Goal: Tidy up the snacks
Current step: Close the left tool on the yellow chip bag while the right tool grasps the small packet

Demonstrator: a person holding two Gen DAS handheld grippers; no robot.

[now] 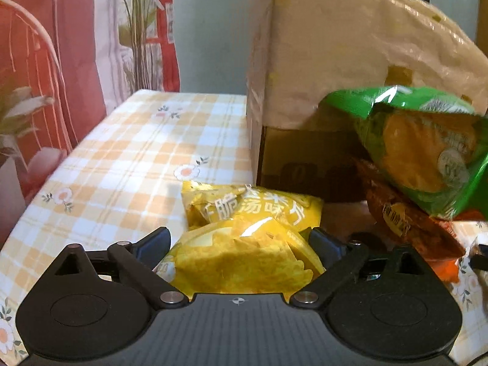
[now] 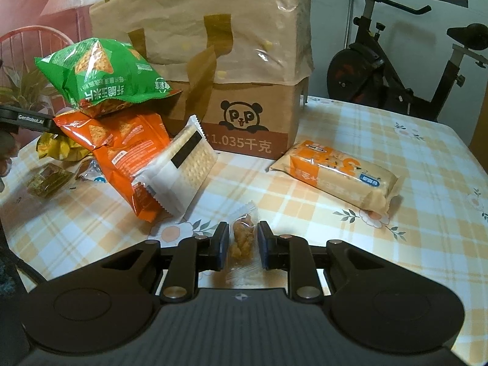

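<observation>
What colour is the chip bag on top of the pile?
Green chip bag, resting on an orange one; clearest in the right wrist view.

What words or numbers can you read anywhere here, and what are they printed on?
"1.035千克": cardboard box, under a panda face lettered "P P".
"GenRobot.AI", the end cut off: left hand-held gripper.
"纤脆玉米片", seen upside down: green chip bag.
Large "3": orange cracker pack; its other print is blurred.
Yellow chip bag: white characters, partly creased, not surely readable.
Orange chip bag: print too small.

The left gripper (image 1: 239,238) is angling downward, its jaws standing wide apart; the right gripper (image 2: 243,242) is tilting down too — its jaws are pinching nearly together.
</observation>
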